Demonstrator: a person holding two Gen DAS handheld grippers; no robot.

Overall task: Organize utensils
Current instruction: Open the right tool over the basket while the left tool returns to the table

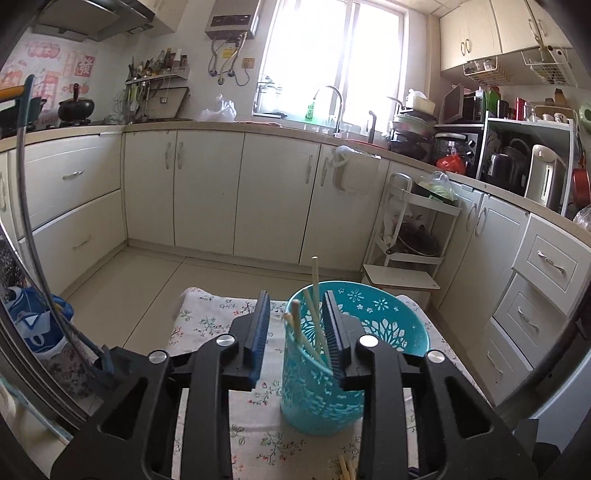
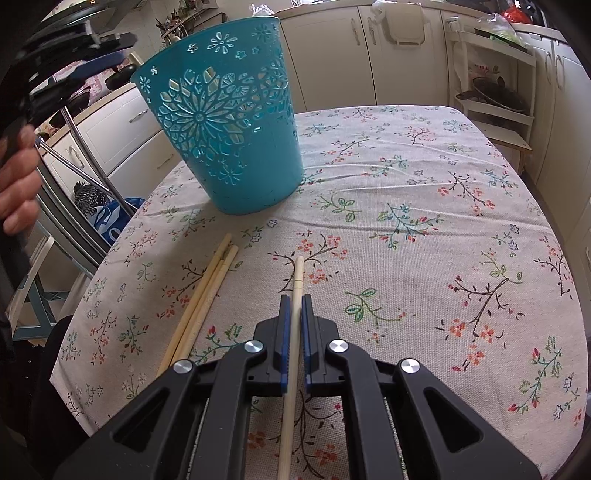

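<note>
The right gripper [image 2: 294, 314] is pinching a single chopstick [image 2: 295, 291], seemingly low over the counter [image 2: 406, 184] in front of the teal basket [image 2: 229, 125]. The left gripper [image 1: 295, 325] is hanging wide apart above the basket, gripping nothing. Two more chopsticks [image 2: 207, 295] are lying near its base.

chopstick [image 2: 291, 354] rear end: cut by bottom edge | basket [image 1: 325, 384] base: behind jaws

I face a bright window [image 1: 332, 62]. Below it cream cabinets [image 1: 207, 192] line the walls; left of it hangs a water heater [image 1: 232, 18]; pale floor tiles [image 1: 147, 280] lie beneath.
</note>
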